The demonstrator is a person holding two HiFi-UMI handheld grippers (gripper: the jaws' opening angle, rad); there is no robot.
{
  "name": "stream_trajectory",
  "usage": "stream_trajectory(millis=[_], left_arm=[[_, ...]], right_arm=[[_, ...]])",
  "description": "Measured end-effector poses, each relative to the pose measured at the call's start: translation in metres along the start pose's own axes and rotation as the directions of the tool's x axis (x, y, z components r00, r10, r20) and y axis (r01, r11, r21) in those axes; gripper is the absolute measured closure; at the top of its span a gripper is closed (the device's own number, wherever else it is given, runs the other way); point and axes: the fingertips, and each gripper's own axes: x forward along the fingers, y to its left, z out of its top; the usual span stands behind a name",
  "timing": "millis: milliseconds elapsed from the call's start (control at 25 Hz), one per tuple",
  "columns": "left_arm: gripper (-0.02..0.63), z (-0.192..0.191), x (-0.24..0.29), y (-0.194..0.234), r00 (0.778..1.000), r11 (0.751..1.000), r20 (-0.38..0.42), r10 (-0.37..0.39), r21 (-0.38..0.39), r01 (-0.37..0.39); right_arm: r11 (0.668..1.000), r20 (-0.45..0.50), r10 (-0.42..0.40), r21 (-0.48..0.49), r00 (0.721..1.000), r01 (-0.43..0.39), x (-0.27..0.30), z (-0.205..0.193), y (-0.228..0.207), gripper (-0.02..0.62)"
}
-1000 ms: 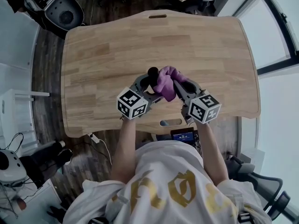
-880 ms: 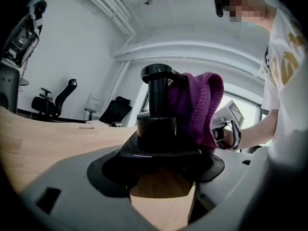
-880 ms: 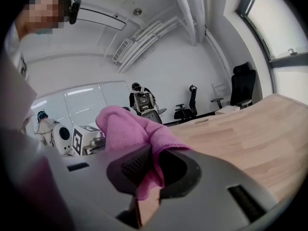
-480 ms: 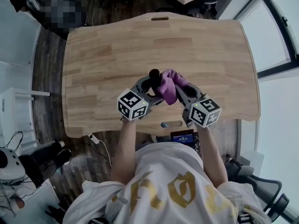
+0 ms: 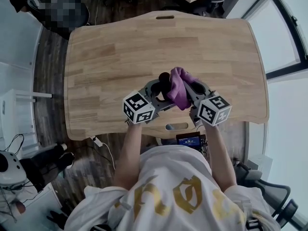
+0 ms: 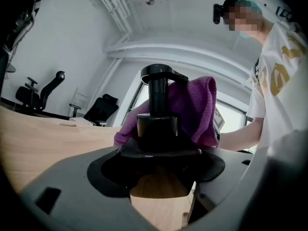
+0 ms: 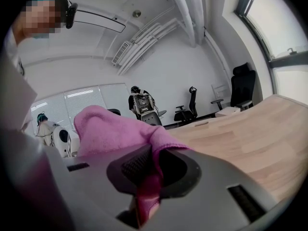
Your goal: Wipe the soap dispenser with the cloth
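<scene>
Crowding the soap dispenser [image 6: 158, 127]: purple cloth [image 6: 199, 105]

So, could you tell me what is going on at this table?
A person is working over a wooden table with a gripper in each hand. The left gripper is shut on a black soap dispenser, gripping its body below the pump. The right gripper is shut on a purple cloth, which sits bunched against the dispenser's pump and neck. The wiping appears to be under way.
</scene>
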Motion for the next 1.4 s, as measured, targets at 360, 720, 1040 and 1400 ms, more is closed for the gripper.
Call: stream_trajectory(millis=[360, 720, 1040, 1400], left_arm=[[0.262, 0.008, 0.001, -0.014, 0.998, 0.998, 0.026, -0.062, -0.001, 0.062], [0.262, 0.011, 0.001, -0.016, 0.996, 0.997, 0.046, -0.073, -0.016, 0.073], [0.262, 0.017, -0.013, -0.016, 0.994, 0.999, 0.098, -0.042, -0.029, 0.045], [0.262, 0.022, -0.019, -0.021, 0.994, 0.999, 0.107, -0.033, -0.021, 0.035]], right_arm=[[0.999, -0.004, -0.028, -0.018, 1.000, 0.028, 0.007, 0.005, -0.009, 0.552], [0.999, -0.037, -0.038, 0.018, 0.999, 0.039, 0.008, -0.010, -0.019, 0.552], [0.998, -0.073, -0.039, 0.039, 0.997, 0.041, 0.004, -0.031, -0.010, 0.552], [0.996, -0.046, -0.011, 0.085, 0.999, 0.015, 0.002, -0.036, -0.001, 0.552]])
